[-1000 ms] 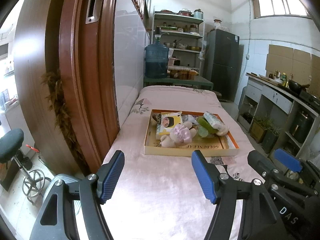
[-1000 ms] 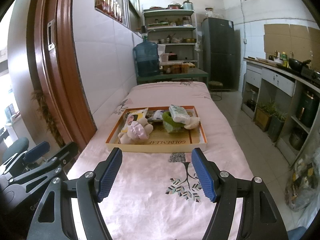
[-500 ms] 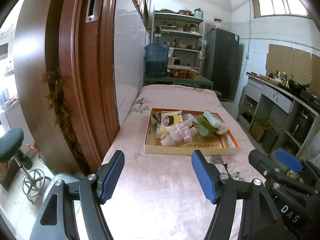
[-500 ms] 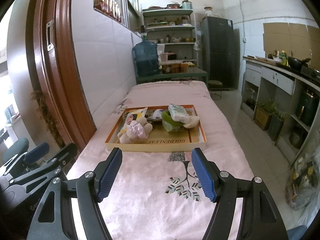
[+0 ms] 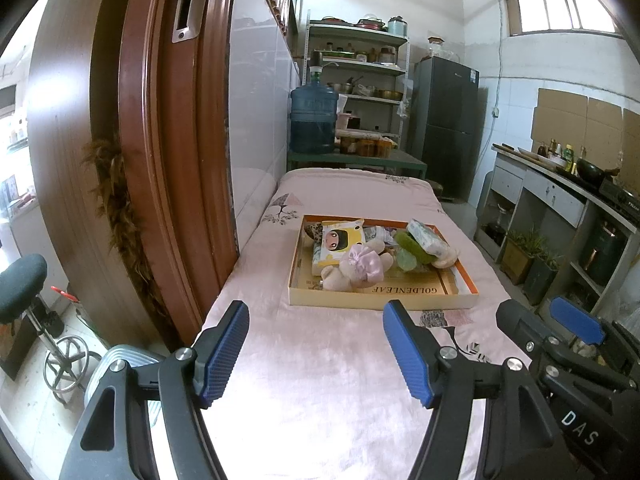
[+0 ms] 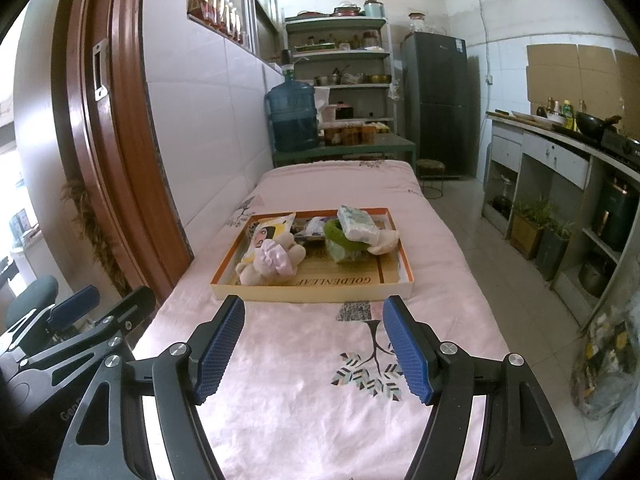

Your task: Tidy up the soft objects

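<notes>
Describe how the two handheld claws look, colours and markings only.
Both match: the left claw and right claw have black frames with triangular cut-outs, silver screws and blue ribbed pads. White letters "DAS" mark the right one's body, seen from the left camera. No sleeves or cables show.

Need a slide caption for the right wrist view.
Open right tool above pink bedspread, facing tray of soft items.

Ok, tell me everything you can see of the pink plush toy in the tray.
The pink plush toy lies on its side at the near left of the tray, beige limbs out, with a shiny pale pink ruffled part over its middle. It looks soft. It rests on the tray floor and leans against the yellow cartoon-face packet behind it. Neither gripper touches it.
</notes>
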`<action>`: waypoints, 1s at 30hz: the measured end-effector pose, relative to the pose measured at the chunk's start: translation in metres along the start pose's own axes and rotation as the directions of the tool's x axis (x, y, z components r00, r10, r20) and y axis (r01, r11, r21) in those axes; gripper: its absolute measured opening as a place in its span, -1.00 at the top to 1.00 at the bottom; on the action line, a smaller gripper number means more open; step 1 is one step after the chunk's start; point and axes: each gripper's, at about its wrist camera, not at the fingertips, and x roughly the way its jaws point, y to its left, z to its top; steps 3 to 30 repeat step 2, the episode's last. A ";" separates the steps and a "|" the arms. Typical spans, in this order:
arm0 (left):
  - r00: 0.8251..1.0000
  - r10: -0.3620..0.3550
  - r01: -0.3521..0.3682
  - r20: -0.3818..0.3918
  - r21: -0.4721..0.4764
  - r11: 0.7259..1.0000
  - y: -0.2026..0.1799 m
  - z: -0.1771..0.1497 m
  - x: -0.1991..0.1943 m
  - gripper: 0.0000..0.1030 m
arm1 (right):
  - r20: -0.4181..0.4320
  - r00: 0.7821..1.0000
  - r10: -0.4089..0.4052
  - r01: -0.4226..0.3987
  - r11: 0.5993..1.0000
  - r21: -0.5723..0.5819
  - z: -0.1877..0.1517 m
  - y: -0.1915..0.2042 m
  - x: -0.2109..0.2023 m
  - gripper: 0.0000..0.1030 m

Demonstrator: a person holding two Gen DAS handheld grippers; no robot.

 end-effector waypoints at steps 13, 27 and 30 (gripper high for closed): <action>1.000 0.000 0.000 0.001 0.000 1.000 0.000 0.001 0.000 -0.35 | -0.002 1.000 0.001 -0.001 1.000 0.001 -0.001 0.000 0.001 -0.43; 1.000 0.000 0.000 0.001 0.000 1.000 0.000 0.001 0.000 -0.35 | -0.002 1.000 0.001 -0.001 1.000 0.001 -0.001 0.000 0.001 -0.43; 1.000 0.000 0.000 0.001 0.000 1.000 0.000 0.001 0.000 -0.35 | -0.002 1.000 0.001 -0.001 1.000 0.001 -0.001 0.000 0.001 -0.43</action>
